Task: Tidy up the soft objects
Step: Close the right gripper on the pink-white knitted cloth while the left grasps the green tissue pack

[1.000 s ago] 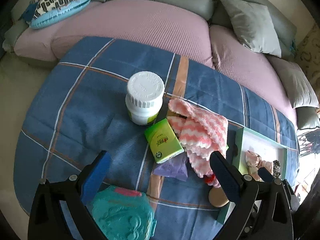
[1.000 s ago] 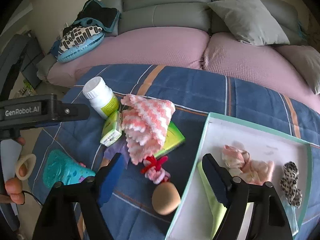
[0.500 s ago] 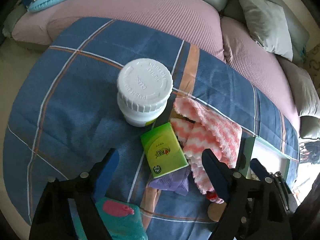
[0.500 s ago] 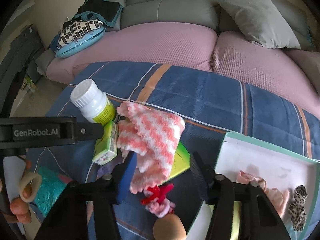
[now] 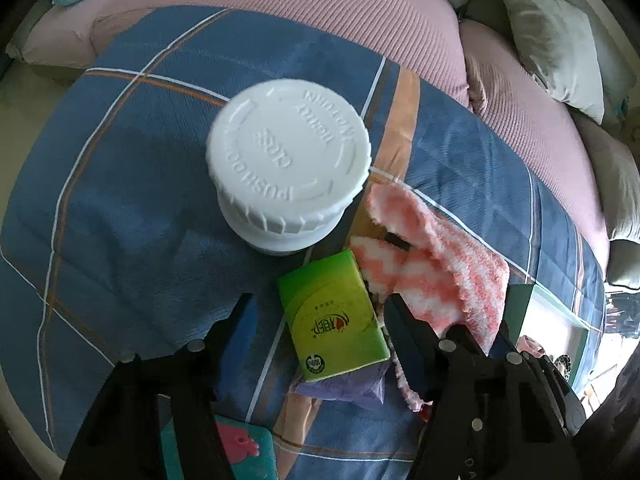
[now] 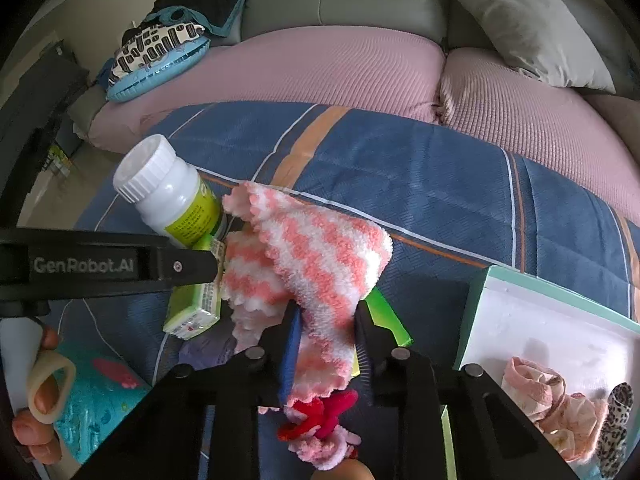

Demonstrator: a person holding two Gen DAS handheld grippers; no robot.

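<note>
Blue plaid blanket covers the surface; on it: white bottle, green tissue pack, pink-white striped cloth, teal-rimmed tray, teal toy.

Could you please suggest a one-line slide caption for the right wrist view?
Right tongs closing around the pink-and-white striped cloth, beside the white box on the blue blanket.

A fluffy cloth striped in pink and white zigzags lies on a blue blanket crossed by thin white and orange lines. A bottle is white with a yellow-green label and a white cap. A small packet is bright green. The sofa cushions are dusty pink, the pillow grey. A tray is white inside with a mint-green rim. A scrunchie has leopard spots.
</note>
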